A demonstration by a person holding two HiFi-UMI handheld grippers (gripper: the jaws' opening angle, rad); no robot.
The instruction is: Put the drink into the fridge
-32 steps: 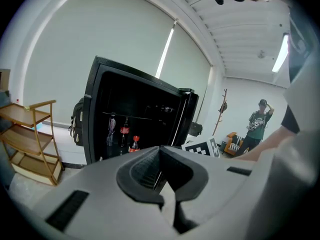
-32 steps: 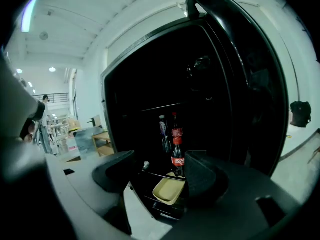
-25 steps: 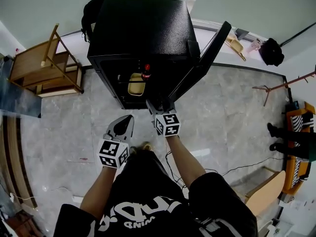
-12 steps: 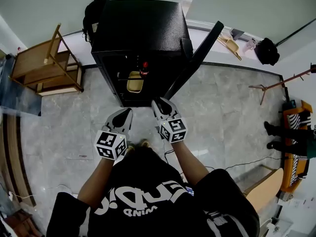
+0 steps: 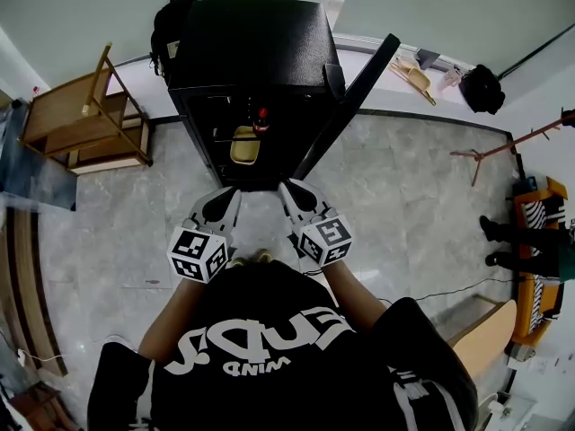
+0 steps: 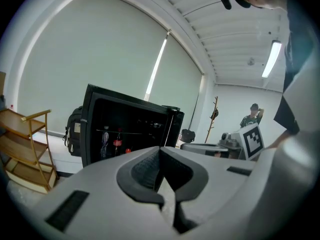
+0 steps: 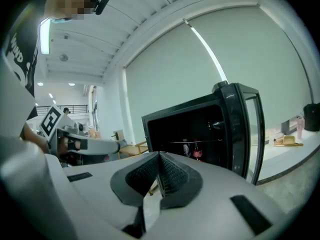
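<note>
The drink [image 5: 262, 118] is standing on a shelf inside the one black fridge [image 5: 252, 48], at twelve o'clock from the person. Two tongs are hovering empty: the left gripper [image 5: 234, 194] is keeping its jaws together, and the right gripper [image 5: 287, 187] has just been closing on nothing. Placing looks done, so the single door [image 5: 350, 106] at one o'clock is wanting a push. I'm counting a second bottle [image 7: 186, 148] beside the drink, possibly a third.

left tongs [image 5: 232, 196] 1 | right tongs [image 5: 287, 189] 1 | fridge [image 5: 260, 52] 1 | wooden shelf [image 5: 85, 119] 1

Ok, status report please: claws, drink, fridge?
Left claw shut, empty. Right claw just closed, empty. Drink bottle inside fridge, door open. Nothing in the way.
</note>
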